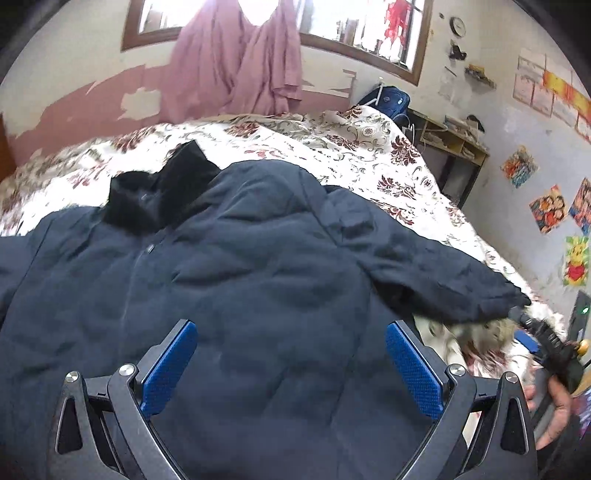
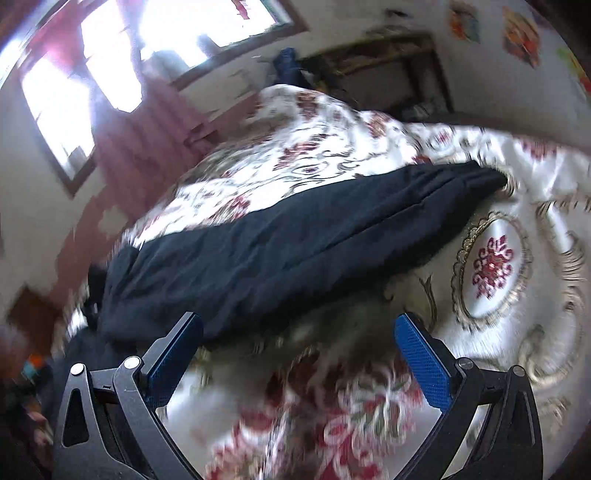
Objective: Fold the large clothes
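No readable text anywhere (wall posters (image 1: 548, 208) too blurred).

Coat (image 1: 258, 280): matt navy cloth, puffy; collar (image 1: 155, 195) black, fuzzy. Bedspread (image 2: 495, 266): glossy floral satin. Finger pads (image 1: 413, 373): blue textured plastic.

Bare bedspread (image 2: 517, 314) beside coat sleeve (image 2: 295, 236) (gripper room), coat body (image 1: 258, 295) blocking centre

We are in a home bedroom: a bed with a floral quilt (image 1: 354, 147), a wood-framed window (image 1: 362, 48) hung with pink cloth (image 1: 236, 62), a wall clock (image 1: 458, 26) and children's drawings (image 1: 548, 208) taped up.
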A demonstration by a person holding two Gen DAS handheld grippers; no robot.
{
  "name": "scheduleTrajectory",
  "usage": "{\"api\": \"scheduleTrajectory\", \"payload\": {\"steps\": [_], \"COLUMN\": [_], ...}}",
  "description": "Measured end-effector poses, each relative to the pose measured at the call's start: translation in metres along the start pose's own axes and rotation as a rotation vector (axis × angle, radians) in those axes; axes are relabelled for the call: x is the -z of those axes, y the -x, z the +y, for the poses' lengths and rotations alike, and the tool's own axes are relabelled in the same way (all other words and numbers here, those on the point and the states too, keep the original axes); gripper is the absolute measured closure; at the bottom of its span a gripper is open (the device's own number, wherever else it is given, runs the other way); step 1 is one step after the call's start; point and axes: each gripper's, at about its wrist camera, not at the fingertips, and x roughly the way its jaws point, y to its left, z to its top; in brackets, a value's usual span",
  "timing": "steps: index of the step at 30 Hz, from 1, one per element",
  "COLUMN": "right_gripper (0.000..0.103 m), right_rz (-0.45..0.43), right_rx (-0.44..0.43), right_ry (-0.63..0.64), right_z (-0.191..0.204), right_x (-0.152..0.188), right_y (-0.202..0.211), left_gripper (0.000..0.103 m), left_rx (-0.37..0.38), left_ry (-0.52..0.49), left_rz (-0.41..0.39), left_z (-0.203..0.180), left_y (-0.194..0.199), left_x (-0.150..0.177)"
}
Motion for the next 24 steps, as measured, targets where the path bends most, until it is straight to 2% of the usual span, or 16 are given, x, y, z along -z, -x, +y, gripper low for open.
{"api": "scheduleTrajectory", "payload": {"steps": [1, 2, 3, 5, 7, 9, 10, 12, 14, 16, 19, 21, 24], "right_gripper": [0.002, 0.007, 0.019, 0.028, 0.043, 0.061, 0.064, 0.082, 0.09, 0.093, 0.096, 0.096, 0.096], "right_rz": [-0.002, -0.012, -0.024, -0.06, -0.099, -0.101, -0.1, -0.116, -0.151, -0.189, -0.262, -0.299, -0.362], "right_rx": [-0.003, -0.006, 0.0, -0.017, -0.016, -0.001, -0.01, -0.014, -0.001, 0.018, 0.037, 0.024, 0.009], "right_ry": [-0.048, -0.09, -0.124, -0.178, -0.232, -0.267, -0.285, -0.302, -0.286, -0.23, -0.133, -0.077, 0.073], "right_z": [-0.007, -0.014, -0.02, -0.03, -0.044, -0.051, -0.055, -0.06, -0.056, -0.043, -0.008, 0.012, 0.063], "right_x": [-0.004, -0.008, -0.011, -0.013, -0.014, -0.016, -0.017, -0.02, -0.024, -0.031, -0.043, -0.053, -0.065], "right_y": [-0.007, -0.014, -0.019, -0.026, -0.032, -0.04, -0.046, -0.054, -0.057, -0.052, -0.037, -0.019, 0.012], "left_gripper": [0.0, 0.0, 0.0, 0.0, 0.0, 0.0, 0.0, 0.0, 0.0, 0.0, 0.0, 0.0, 0.0], "left_rx": [-0.007, -0.006, 0.004, 0.018, 0.039, 0.049, 0.05, 0.048, 0.018, -0.012, -0.008, 0.024, 0.068], "left_ry": [-0.007, -0.01, -0.002, 0.018, 0.04, 0.042, 0.035, 0.014, -0.008, -0.039, -0.037, -0.016, 0.02], "left_rz": [0.006, 0.015, 0.024, 0.033, 0.04, 0.054, 0.067, 0.102, 0.152, 0.146, 0.147, 0.149, 0.161], "left_z": [-0.004, -0.008, -0.008, -0.008, -0.008, -0.01, -0.012, -0.017, -0.022, -0.026, -0.025, -0.02, -0.003], "left_y": [-0.011, -0.024, -0.032, -0.047, -0.062, -0.074, -0.08, -0.094, -0.109, -0.113, -0.114, -0.11, -0.096], "left_x": [-0.006, -0.011, -0.015, -0.021, -0.027, -0.03, -0.03, -0.027, -0.021, -0.015, -0.015, -0.017, -0.018]}}
